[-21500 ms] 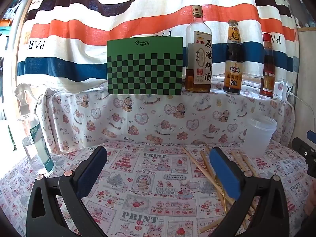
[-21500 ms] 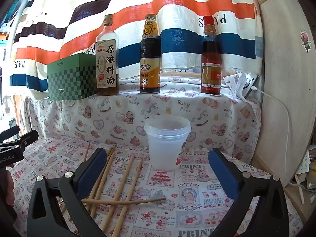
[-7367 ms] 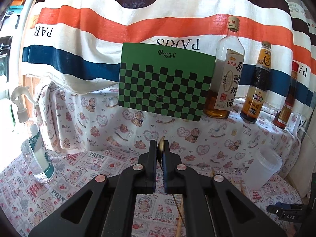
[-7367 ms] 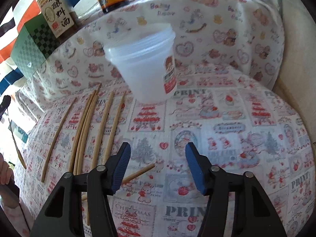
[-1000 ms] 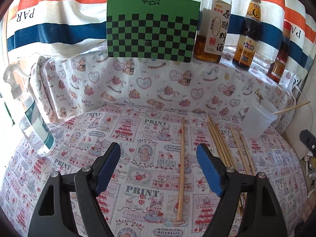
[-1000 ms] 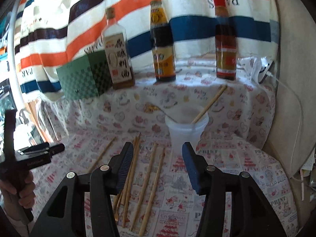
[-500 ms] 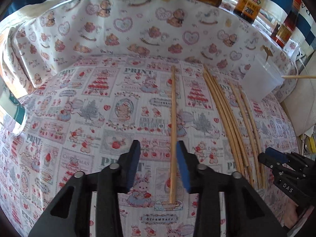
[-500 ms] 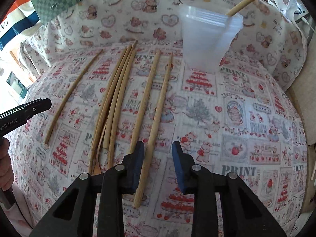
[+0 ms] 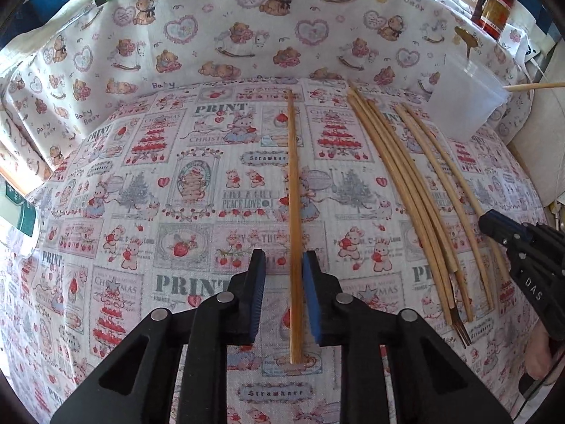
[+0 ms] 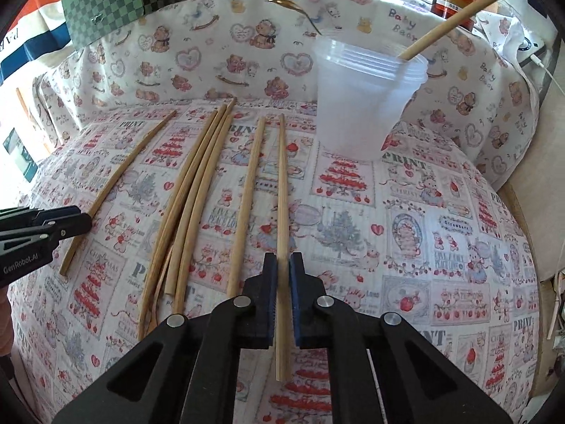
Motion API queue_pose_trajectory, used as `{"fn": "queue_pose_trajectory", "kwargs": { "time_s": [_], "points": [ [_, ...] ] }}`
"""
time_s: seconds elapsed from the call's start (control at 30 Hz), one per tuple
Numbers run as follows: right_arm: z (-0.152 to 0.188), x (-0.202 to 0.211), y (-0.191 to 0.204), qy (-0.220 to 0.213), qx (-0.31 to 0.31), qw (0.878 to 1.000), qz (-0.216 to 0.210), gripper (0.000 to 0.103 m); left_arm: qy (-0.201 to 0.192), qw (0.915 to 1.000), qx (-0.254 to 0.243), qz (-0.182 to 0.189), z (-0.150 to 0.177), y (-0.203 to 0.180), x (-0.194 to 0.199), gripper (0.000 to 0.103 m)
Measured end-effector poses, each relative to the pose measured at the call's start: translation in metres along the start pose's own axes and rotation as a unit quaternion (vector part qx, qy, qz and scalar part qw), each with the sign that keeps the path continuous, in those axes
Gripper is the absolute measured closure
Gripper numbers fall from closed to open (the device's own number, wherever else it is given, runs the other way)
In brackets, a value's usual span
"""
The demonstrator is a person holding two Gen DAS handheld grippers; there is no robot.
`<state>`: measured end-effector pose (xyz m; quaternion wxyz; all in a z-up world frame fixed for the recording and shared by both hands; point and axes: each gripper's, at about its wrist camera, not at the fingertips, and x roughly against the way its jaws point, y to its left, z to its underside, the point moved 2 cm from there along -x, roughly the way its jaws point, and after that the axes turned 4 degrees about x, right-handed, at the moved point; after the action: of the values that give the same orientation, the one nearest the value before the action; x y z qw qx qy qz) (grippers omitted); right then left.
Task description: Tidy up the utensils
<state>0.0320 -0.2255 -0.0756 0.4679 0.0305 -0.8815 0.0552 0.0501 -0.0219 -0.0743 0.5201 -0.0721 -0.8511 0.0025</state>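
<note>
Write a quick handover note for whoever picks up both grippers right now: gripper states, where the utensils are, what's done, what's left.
Left hand-held gripper: jaws have just been closing around a lone chopstick on the tablecloth; a gap shows on the left side, so not gripped yet.
Right hand-held gripper: jaws have just closed on the rightmost chopstick, which lies flat.
Plastic cup at the back right holds one chopstick and a spoon.
Done: those two are in the cup.
Left: the two chopsticks at the grippers, plus the bundle and a single one between them.
</note>
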Motion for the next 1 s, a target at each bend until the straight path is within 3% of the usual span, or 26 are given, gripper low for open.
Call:
{"fn": "queue_pose_trajectory", "kwargs": {
  "time_s": [0.03, 0.1, 0.2, 0.33, 0.43, 0.47, 0.73, 0.77, 0.83, 0.97, 1.0],
  "points": [
    [-0.001, 0.000, -0.003, 0.000, -0.004, 1.000, -0.004, 0.095, -0.004, 1.0000, -0.005, 0.004, -0.001, -0.001, -0.001, 0.096],
    [-0.003, 0.001, -0.008, 0.004, -0.015, 1.000, -0.018, 0.095, -0.011, 0.9997, -0.004, 0.022, -0.004, -0.004, -0.004, 0.096],
    [-0.004, 0.007, -0.013, 0.005, -0.027, 0.999, -0.034, 0.095, -0.057, 0.9983, 0.006, 0.014, -0.012, 0.002, 0.004, 0.097],
    [-0.003, 0.017, -0.009, 0.010, -0.014, 1.000, -0.023, 0.094, -0.101, 0.9940, 0.016, 0.039, -0.018, 0.009, 0.022, 0.097],
    [0.001, 0.024, -0.007, 0.015, -0.010, 0.999, -0.033, 0.084, -0.106, 0.9933, 0.011, 0.044, -0.019, 0.009, 0.025, 0.097],
    [0.004, 0.026, -0.008, 0.018, -0.014, 0.999, -0.043, 0.076, -0.103, 0.9939, 0.008, 0.038, -0.018, 0.009, 0.024, 0.097],
    [0.035, 0.040, 0.001, 0.012, 0.007, 1.000, -0.019, 0.075, -0.120, 0.9923, 0.006, 0.032, -0.012, 0.009, 0.032, 0.095],
    [0.038, 0.038, 0.002, 0.015, 0.008, 1.000, -0.021, 0.075, -0.122, 0.9921, 0.006, 0.031, -0.012, 0.009, 0.033, 0.093],
    [0.042, 0.032, 0.001, 0.019, 0.002, 1.000, -0.021, 0.075, -0.125, 0.9919, 0.007, 0.022, -0.012, 0.011, 0.035, 0.071],
    [0.045, 0.029, 0.005, 0.017, 0.015, 1.000, -0.014, 0.080, -0.126, 0.9917, 0.001, -0.026, -0.009, 0.021, 0.055, 0.046],
    [0.045, 0.030, 0.005, 0.012, 0.018, 1.000, -0.012, 0.084, -0.143, 0.9895, 0.009, -0.018, -0.007, 0.026, 0.065, 0.031]
  ]
}}
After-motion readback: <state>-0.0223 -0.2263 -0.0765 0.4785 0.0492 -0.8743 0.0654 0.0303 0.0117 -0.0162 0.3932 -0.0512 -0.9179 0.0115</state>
